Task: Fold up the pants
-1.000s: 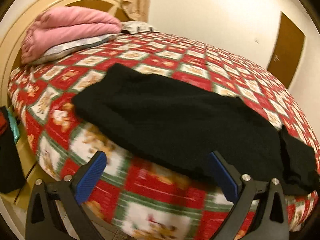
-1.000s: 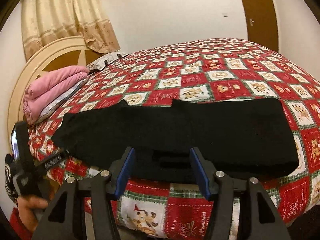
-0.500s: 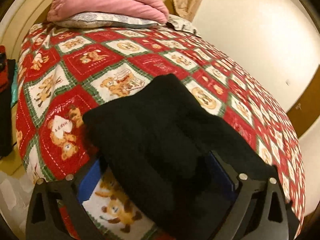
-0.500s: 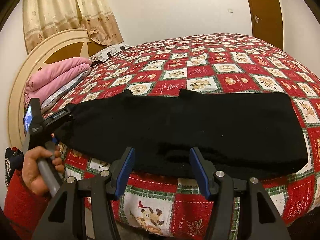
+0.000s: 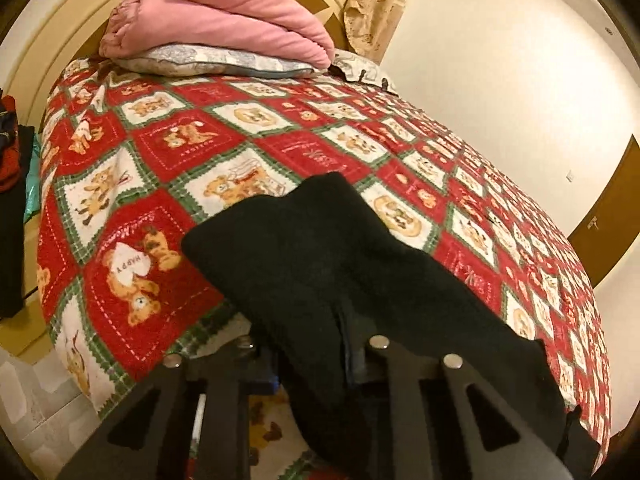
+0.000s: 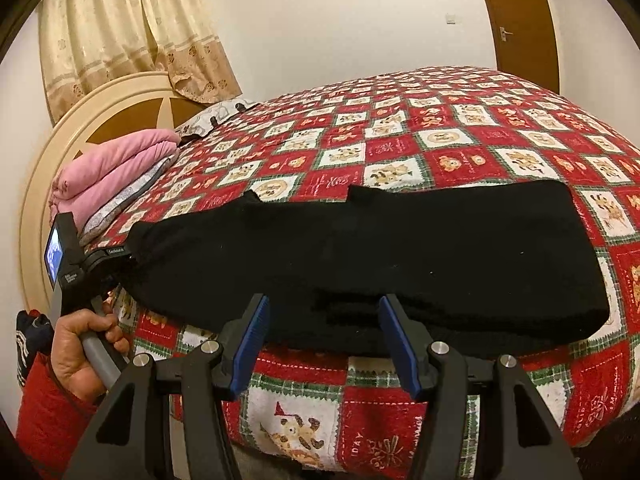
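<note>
Left gripper (image 5: 316, 364) closing on pants (image 6: 372, 256) end at bed's (image 6: 460, 148) near edge, to lift for folding; right gripper (image 6: 324, 344) released, empty.

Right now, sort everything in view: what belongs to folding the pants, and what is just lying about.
For the job:
black pants
left gripper, closing on the pants' end
right gripper, open at the pants' near edge

Lying about:
pink blanket
pillow
curtain
patterned bedspread
</note>
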### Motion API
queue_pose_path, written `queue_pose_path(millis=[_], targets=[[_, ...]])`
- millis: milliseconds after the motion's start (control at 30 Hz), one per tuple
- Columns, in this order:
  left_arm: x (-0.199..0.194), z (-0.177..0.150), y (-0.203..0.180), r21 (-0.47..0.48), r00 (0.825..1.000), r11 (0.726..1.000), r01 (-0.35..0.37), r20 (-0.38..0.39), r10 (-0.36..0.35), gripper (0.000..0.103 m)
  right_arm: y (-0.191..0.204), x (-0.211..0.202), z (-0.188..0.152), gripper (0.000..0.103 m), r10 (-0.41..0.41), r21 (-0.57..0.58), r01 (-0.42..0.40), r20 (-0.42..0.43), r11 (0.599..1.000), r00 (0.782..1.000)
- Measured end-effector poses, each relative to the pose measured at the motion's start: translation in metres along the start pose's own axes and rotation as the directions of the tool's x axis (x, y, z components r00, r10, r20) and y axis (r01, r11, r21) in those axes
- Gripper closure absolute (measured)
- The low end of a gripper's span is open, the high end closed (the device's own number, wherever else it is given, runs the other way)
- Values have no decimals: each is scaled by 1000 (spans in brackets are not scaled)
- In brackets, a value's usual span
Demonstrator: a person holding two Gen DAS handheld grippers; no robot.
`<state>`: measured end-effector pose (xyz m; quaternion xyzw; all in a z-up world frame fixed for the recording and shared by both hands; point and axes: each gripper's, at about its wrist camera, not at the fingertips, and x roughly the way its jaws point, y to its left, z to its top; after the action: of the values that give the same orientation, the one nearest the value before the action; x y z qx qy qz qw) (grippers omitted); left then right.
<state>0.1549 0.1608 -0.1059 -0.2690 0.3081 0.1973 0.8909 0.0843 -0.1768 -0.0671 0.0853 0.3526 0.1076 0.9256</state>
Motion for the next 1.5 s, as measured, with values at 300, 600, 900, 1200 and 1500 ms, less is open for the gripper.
queue_pose_path(millis=[300,600,900,1200,1500], targets=[[2,-5,23,-72,992,989,125,5,-125,75,-2,5,-2,44,3,11,-3,-20,1000,1000],[3,-5,6,12,998,998,64,11,-64,81,-2,5,-2,44,3,19,-3,-21,1000,1000],[-13,-1,9,-11,988,988,153,32,-152,84,-5,6,0,44,-83,7,84,-45,996,995],[-33,-3,-12,98,984,984,146,87,-154,84,-26,6,0,44,-192,51,196,-67,979,979],[-40,-5,-17,124,983,982,141,99,-154,84,-31,6,0,44,-227,45,230,-74,972,971]])
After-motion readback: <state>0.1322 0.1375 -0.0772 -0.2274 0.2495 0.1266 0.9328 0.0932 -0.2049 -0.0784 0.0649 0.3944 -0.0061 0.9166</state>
